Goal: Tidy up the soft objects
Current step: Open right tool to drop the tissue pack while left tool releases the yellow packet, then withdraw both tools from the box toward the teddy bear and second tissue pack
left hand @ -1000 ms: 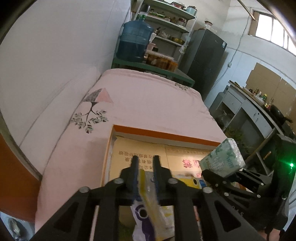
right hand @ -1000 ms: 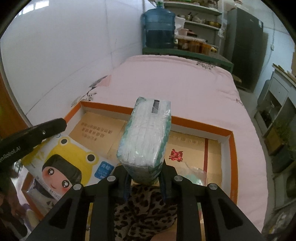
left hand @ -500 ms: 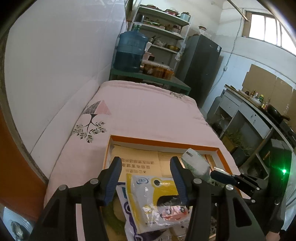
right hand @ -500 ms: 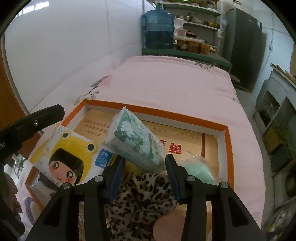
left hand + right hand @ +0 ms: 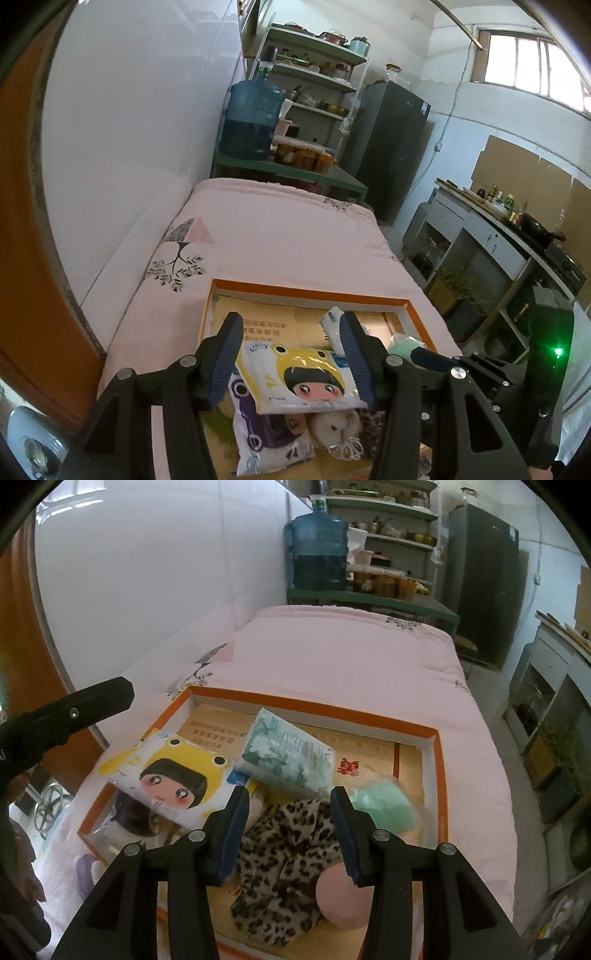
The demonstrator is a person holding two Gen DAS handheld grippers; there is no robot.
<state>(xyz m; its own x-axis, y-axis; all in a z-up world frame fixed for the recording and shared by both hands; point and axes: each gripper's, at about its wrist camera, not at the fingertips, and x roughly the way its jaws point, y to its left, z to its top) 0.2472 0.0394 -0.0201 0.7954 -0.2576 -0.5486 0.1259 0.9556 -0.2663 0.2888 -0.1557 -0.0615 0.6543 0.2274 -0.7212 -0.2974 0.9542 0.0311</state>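
both claws (left point(image 5: 291, 354), right point(image 5: 290, 827)) gape apart above the tissue packs in the box point(image 5: 432, 738).

White wall point(image 5: 140, 122) along left of frame, pink-quilted bed point(image 5: 280, 236) against it. Blue water jug point(image 5: 255, 118) on green bench point(image 5: 295, 173) at center top, shelving point(image 5: 314, 74) behind, dark fridge point(image 5: 391, 147) beside. Bright window point(image 5: 524, 66) upper right; grey counter point(image 5: 487, 236) at right.
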